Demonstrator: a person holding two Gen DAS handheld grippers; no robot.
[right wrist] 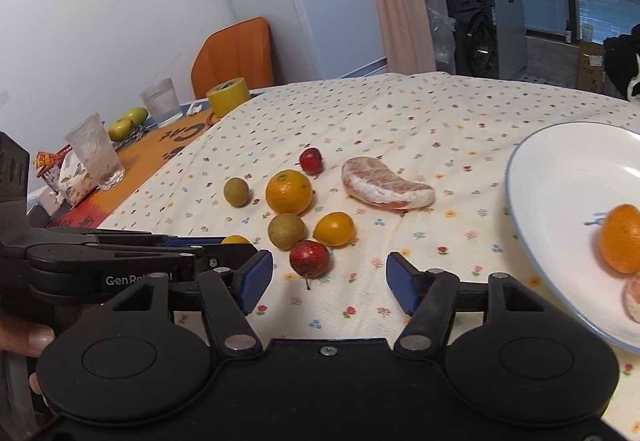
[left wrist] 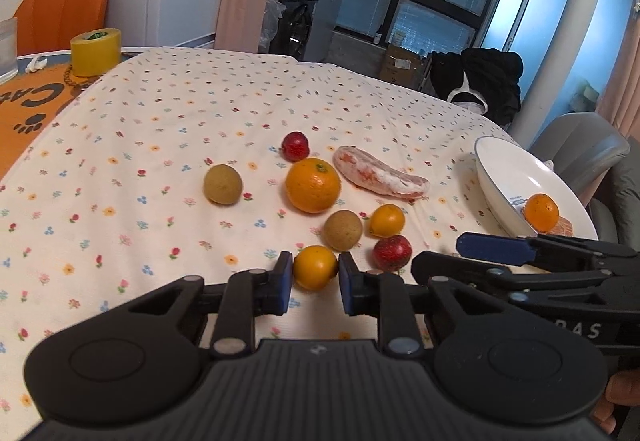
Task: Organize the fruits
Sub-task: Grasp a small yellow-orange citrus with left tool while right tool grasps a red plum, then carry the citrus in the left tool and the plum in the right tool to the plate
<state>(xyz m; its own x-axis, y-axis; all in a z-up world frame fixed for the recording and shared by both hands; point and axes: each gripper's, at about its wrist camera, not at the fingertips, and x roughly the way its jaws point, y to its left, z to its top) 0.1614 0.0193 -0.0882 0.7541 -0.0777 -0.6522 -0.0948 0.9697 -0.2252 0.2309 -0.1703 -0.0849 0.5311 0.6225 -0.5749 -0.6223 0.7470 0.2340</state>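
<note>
Flanking a glossy small orange, left tongs.

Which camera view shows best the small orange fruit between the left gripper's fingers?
The left wrist view: the small orange fruit sits in full sight between the left gripper pads. In the right wrist view only its top peeks above that gripper's fingers.

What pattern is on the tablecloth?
Little coloured flowers on cream. The tablecloth shows best in the left wrist view.
</note>
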